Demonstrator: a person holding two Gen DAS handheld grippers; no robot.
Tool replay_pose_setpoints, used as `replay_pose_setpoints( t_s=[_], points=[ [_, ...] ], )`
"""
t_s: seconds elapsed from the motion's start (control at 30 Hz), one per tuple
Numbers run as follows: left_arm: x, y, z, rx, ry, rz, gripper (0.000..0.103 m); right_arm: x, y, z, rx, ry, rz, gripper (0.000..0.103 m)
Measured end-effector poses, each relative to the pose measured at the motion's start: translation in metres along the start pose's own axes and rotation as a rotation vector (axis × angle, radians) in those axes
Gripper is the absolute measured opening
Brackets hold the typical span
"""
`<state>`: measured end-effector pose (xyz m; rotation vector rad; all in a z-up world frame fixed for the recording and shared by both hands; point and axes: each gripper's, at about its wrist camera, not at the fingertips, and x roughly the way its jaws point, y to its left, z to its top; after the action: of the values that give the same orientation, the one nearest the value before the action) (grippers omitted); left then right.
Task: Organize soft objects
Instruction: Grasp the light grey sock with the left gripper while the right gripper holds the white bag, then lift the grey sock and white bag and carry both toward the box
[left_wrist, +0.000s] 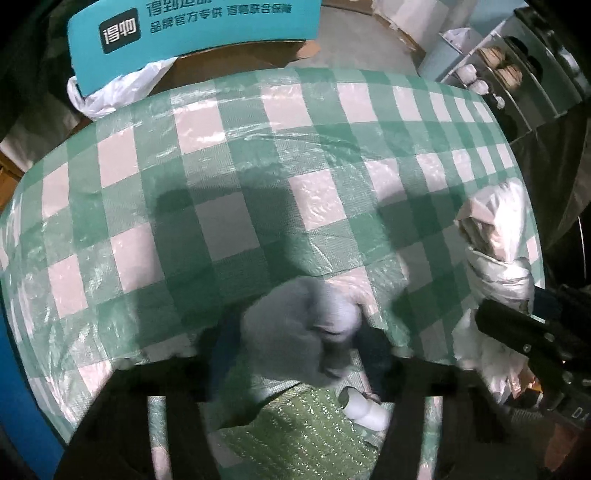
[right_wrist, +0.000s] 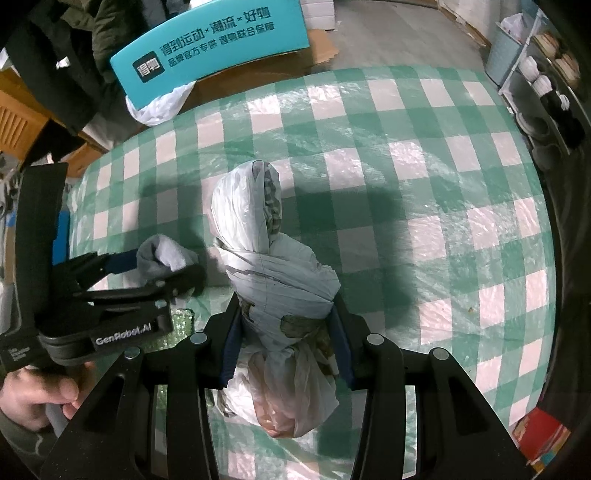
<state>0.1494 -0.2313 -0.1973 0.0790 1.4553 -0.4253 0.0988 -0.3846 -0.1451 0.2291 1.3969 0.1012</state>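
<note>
The right gripper pinches a knotted white plastic bag standing on the green checked tablecloth. At nine o'clock from the bag, the left gripper squeezes a grey cloth. A small white roll lies at five o'clock from the cloth.

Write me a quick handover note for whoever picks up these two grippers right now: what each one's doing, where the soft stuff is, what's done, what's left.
Left gripper: fingers closed on a grey cloth, low over the checked table cover.
Right gripper: clamped on the white plastic-bag bundle, which stands upright on the cover.
Also near the left gripper: a small white roll on a green glittery sheet.
Done: both soft items are gripped.
Left: where they go is not visible; the cloth and bundle remain unplaced, and the roll is untouched.
</note>
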Motion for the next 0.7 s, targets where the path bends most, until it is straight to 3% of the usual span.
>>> replay_pose_setpoints(
  t_s=[0.13, 0.7],
  points=[
    [-0.003, -0.003, -0.003, 0.021, 0.001, 0.006, 0.033, 0.0, 0.003, 0.0, -0.017, -0.003, -0.006, 0.043],
    [-0.066, 0.001, -0.02, 0.034, -0.096, 0.071, 0.03, -0.034, 0.028, 0.0, -0.079, -0.07, 0.008, 0.043]
  ],
)
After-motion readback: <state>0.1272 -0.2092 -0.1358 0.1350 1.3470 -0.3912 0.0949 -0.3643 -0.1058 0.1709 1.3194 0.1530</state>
